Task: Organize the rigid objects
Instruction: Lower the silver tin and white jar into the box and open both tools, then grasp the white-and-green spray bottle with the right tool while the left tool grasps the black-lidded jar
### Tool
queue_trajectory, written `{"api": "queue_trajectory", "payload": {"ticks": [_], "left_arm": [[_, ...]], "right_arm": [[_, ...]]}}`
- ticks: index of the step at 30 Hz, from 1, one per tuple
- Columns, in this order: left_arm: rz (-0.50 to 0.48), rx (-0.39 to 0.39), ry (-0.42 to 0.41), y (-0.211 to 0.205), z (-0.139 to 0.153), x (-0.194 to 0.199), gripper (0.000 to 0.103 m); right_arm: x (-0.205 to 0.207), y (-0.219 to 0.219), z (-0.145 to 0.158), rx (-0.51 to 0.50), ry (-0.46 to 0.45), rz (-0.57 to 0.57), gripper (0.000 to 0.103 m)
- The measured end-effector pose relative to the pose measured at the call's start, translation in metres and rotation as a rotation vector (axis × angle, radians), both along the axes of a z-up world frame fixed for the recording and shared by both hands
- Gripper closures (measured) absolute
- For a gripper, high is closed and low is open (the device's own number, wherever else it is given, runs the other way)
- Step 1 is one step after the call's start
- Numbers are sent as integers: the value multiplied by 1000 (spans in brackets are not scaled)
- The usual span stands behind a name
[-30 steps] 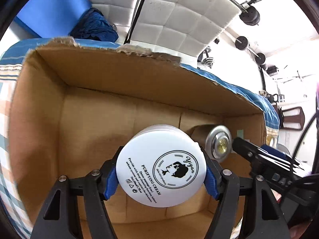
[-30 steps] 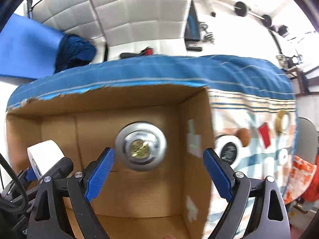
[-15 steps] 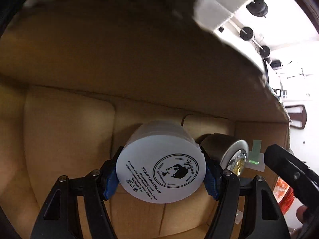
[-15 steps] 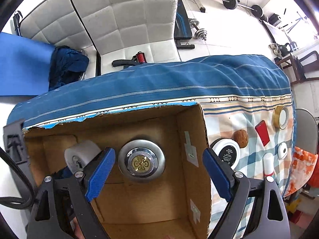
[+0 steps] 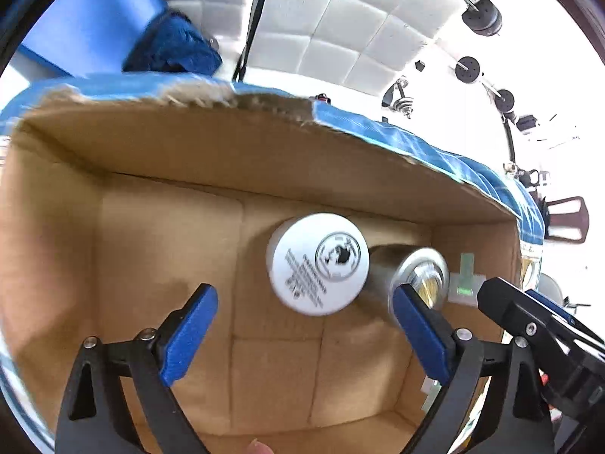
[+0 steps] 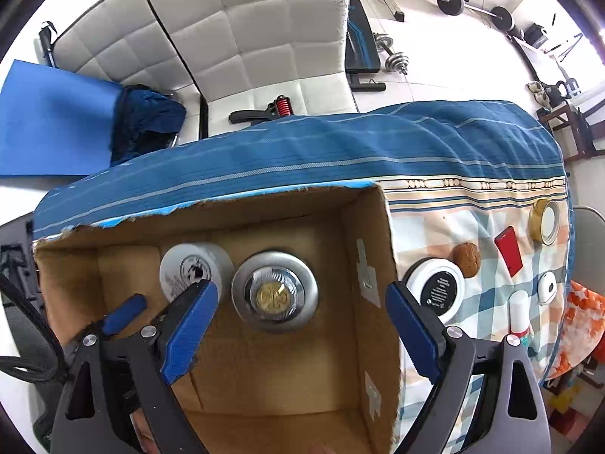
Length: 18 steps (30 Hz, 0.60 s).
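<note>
A white cream jar (image 5: 317,263) lies on the floor of the open cardboard box (image 5: 159,151), next to a round silver lamp (image 5: 419,278). My left gripper (image 5: 304,335) is open and empty above the box, nearer than the jar. In the right wrist view the jar (image 6: 191,270) and the silver lamp (image 6: 274,295) sit side by side in the box (image 6: 372,246). My right gripper (image 6: 302,335) is open and empty above the box. The left gripper's blue fingertip (image 6: 124,314) shows at its left.
On the checked tablecloth (image 6: 484,302) right of the box lie a black-lidded white jar (image 6: 436,291), a walnut (image 6: 467,259), a red card (image 6: 508,251), a tape roll (image 6: 544,221), a small white disc (image 6: 547,287) and a white tube (image 6: 518,316). White chairs stand behind the table.
My left gripper lowered the cream jar into the box, opened and let it go beside the silver lamp, then rose. My right gripper lifted away from the box, open throughout.
</note>
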<state>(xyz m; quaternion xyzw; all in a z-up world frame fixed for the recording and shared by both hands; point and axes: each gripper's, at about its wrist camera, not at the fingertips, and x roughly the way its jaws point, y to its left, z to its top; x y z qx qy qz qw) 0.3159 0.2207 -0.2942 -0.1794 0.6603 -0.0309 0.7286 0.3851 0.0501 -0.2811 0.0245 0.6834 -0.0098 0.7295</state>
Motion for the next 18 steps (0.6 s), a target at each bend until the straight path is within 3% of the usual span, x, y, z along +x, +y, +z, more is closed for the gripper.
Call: {"api": "queue_trajectory", "payload": {"ticks": [5,11,15,18], "left_arm": [[-5,107,-67,-4,37,-22,0],[34,149,-138,9,77,-55,0],[22,224,-187,-16,99,-66,0],[17,227,-211,-36,107,-76,0]], "right_arm": [[-21,-7,21,36,-8,18,9],[-51,-16,46,74,-30,59,9],[-74,-27,59,107,-52,99,9],[-90,-42,70,143,-69,113,9]]}}
